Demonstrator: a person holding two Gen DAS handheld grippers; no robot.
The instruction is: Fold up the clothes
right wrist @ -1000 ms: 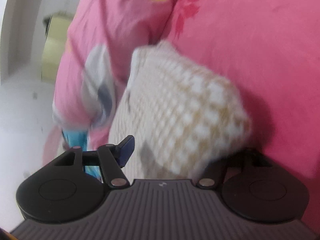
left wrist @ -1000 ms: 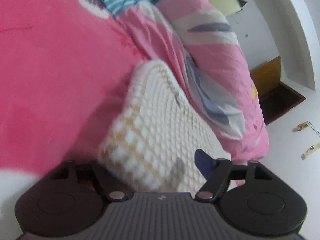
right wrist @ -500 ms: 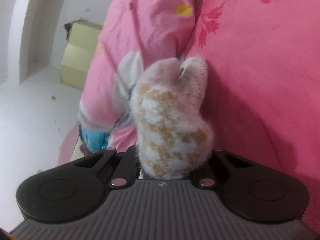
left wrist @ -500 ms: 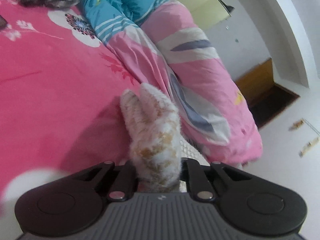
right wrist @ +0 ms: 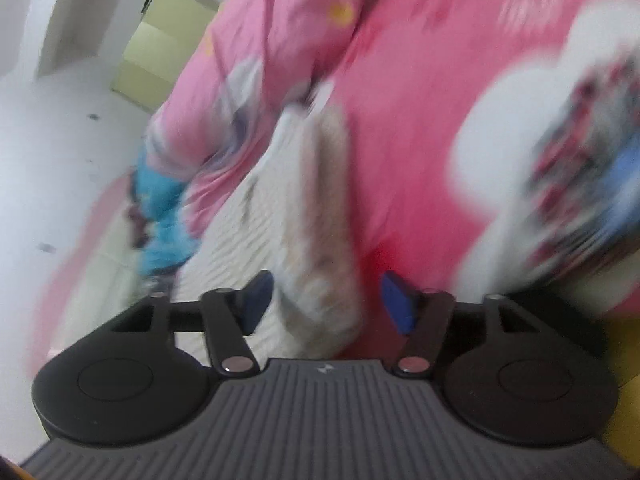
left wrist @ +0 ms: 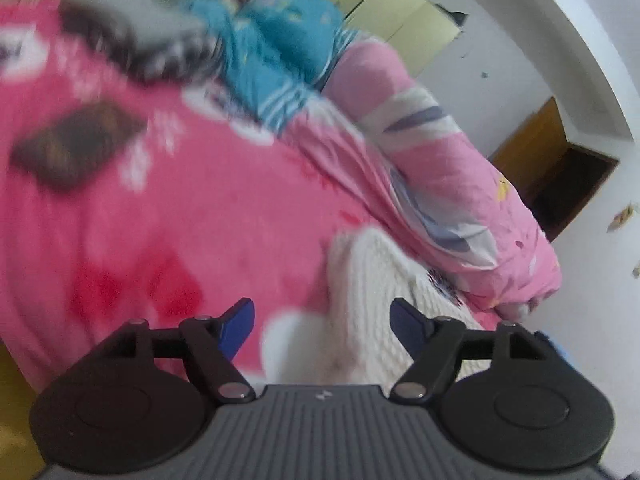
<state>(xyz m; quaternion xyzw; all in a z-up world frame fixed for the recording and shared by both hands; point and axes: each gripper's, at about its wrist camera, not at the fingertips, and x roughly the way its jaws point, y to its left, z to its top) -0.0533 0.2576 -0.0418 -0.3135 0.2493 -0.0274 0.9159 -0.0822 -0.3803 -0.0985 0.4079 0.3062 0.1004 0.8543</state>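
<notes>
Both grippers, left gripper (left wrist: pixel 320 322) and right gripper (right wrist: pixel 326 300), have just opened, fingers spread, releasing the fluffy cream garment (left wrist: pixel 376 280) onto the pink bedspread (left wrist: pixel 180 208); this fold seems finished.

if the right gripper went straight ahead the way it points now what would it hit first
Most likely the fuzzy cream garment, lying between the open jaws of the right gripper, with the pink blanket beyond; motion blur makes depth uncertain.
</notes>
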